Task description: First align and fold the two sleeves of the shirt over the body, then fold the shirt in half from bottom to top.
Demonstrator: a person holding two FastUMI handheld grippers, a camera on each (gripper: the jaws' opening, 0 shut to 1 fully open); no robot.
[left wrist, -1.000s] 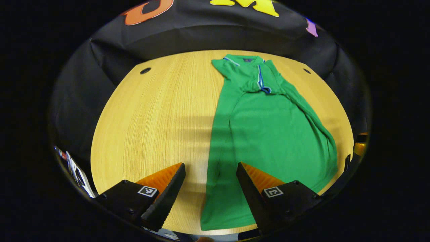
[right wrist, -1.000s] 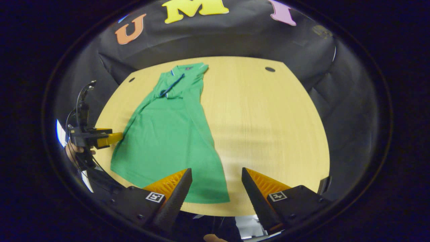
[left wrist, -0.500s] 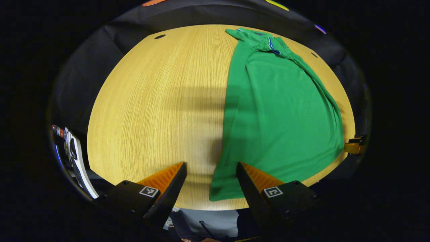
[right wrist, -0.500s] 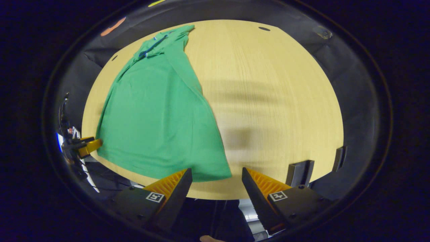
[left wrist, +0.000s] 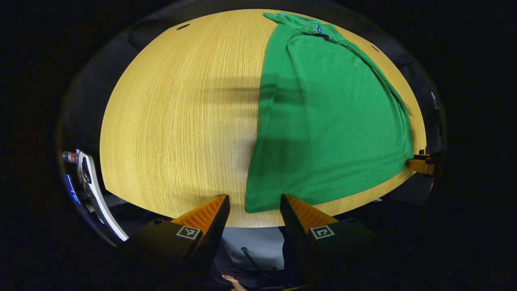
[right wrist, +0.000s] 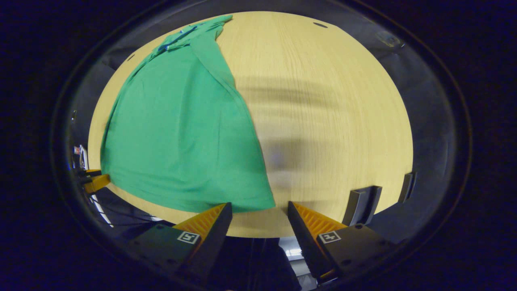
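The green polo shirt (left wrist: 331, 121) lies flat and lengthwise on the wooden table (left wrist: 177, 121), collar (left wrist: 301, 22) at the far edge and hem (left wrist: 323, 190) along the near edge. Both long sides look folded inward, so the sleeves seem to lie over the body and the shirt forms a narrow strip; the body itself is at full length, not doubled. By that reading the sleeve folds look done and the bottom-to-top fold is what remains. The left gripper (left wrist: 253, 202) hangs with its jaws apart and empty at the near left hem corner (left wrist: 258, 204); the right gripper (right wrist: 260, 208) is likewise spread and holding nothing beside the right hem corner (right wrist: 262, 202). Each gripper's tip also shows at the far hem corner in the other's view.
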